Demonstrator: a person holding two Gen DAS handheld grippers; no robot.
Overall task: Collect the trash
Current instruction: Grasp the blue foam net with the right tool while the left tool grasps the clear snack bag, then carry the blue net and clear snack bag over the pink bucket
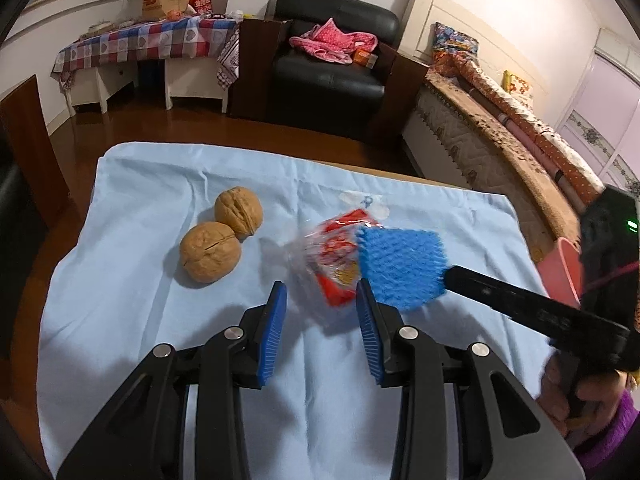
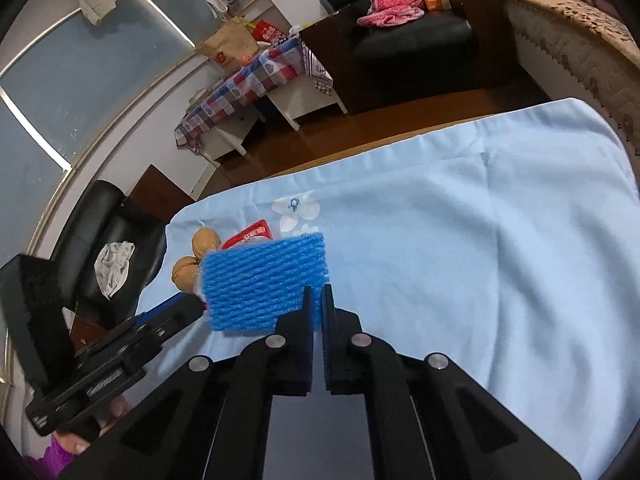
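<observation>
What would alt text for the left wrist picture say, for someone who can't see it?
An open left gripper hovers at a red snack wrapper on a light blue cloth. The right gripper holds a blue foam net beside it; two walnuts lie to the left.

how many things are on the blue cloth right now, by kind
walnuts: 2
red snack wrapper: 1, lying on the cloth
blue foam net: 1, pinched in the right gripper, above the cloth
total: 4
</observation>
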